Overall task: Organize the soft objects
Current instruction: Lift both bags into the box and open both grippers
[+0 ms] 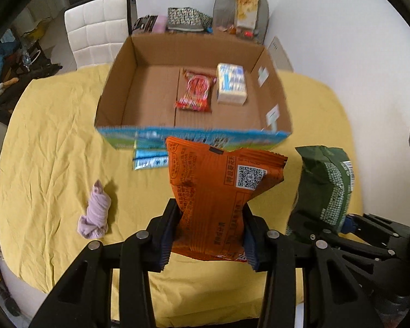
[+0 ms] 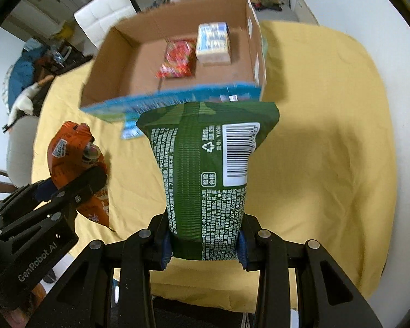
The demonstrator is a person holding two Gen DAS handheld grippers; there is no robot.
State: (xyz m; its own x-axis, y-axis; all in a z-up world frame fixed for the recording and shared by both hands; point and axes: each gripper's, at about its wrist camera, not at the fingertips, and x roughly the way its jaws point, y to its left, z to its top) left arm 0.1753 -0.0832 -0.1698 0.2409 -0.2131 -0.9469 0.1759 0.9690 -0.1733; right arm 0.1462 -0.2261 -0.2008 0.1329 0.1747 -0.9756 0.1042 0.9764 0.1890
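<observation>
My left gripper (image 1: 209,235) is shut on an orange snack bag (image 1: 218,191) and holds it above the yellow tablecloth, just short of the cardboard box (image 1: 150,93). My right gripper (image 2: 203,242) is shut on a green wipes pack (image 2: 205,169), also in front of the box (image 2: 117,63). Each view shows the other gripper's load: the green pack (image 1: 328,186) at right, the orange bag (image 2: 71,150) at left. In the box lie a red snack packet (image 1: 195,91) and a white-blue tissue pack (image 1: 231,83). A rolled pink sock (image 1: 95,211) lies on the cloth at left.
The table has a wrinkled yellow cloth (image 1: 54,142). A blue flat packet (image 1: 150,158) lies against the box front. A white chair (image 1: 98,30) stands behind left. Bags and clutter (image 1: 188,19) sit behind the box by the wall.
</observation>
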